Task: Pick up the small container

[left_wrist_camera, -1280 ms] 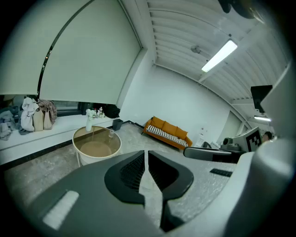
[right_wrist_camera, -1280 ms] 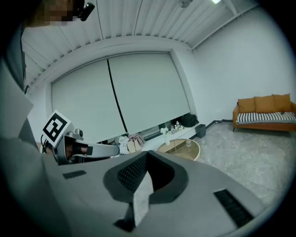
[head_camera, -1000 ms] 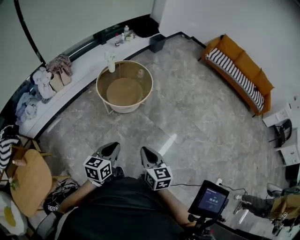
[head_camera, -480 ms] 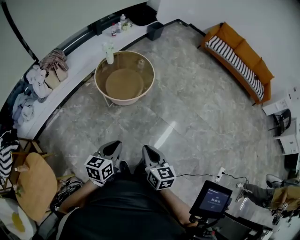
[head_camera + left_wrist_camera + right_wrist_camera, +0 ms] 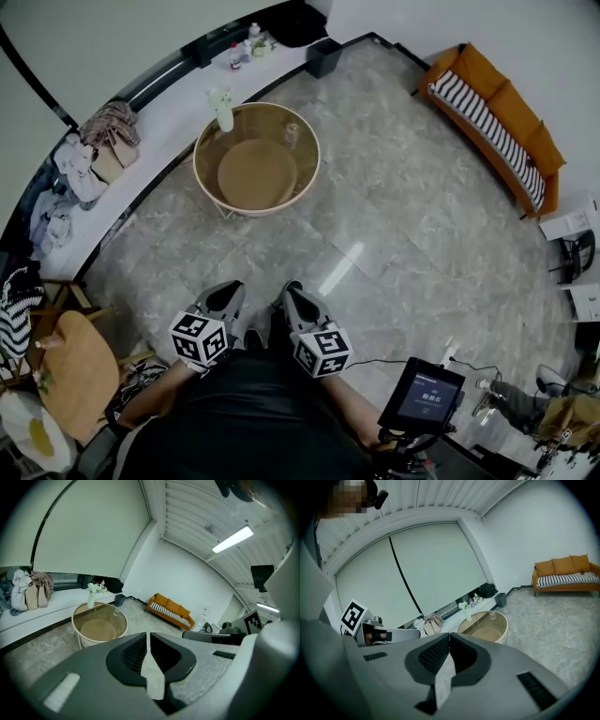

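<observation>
Left hand-held gripper (image 5: 221, 298) and right hand-held gripper (image 5: 298, 306) are both clenched, empty. The small container (image 5: 292, 132) stands upright well ahead on the round worktop (image 5: 196, 165), nearer the right one.

sofa (image 5: 506, 103): orange, with a black-and-white striped seat cushion
floor (image 5: 403, 216): grey marble pattern with paler veins
round counter (image 5: 246, 212): cream wall, tan shelf inside
ledge (image 5: 178, 114): white
left gripper (image 5: 223, 292): grey body, black ribbed fingers (image 5: 129, 656), cube of black-and-white square markers
right gripper (image 5: 294, 302): the same grey, black, and black-and-white markers
side table (image 5: 80, 375), lower left of the frame: warm wood brown
screen (image 5: 422, 398): black frame, bluish display
</observation>
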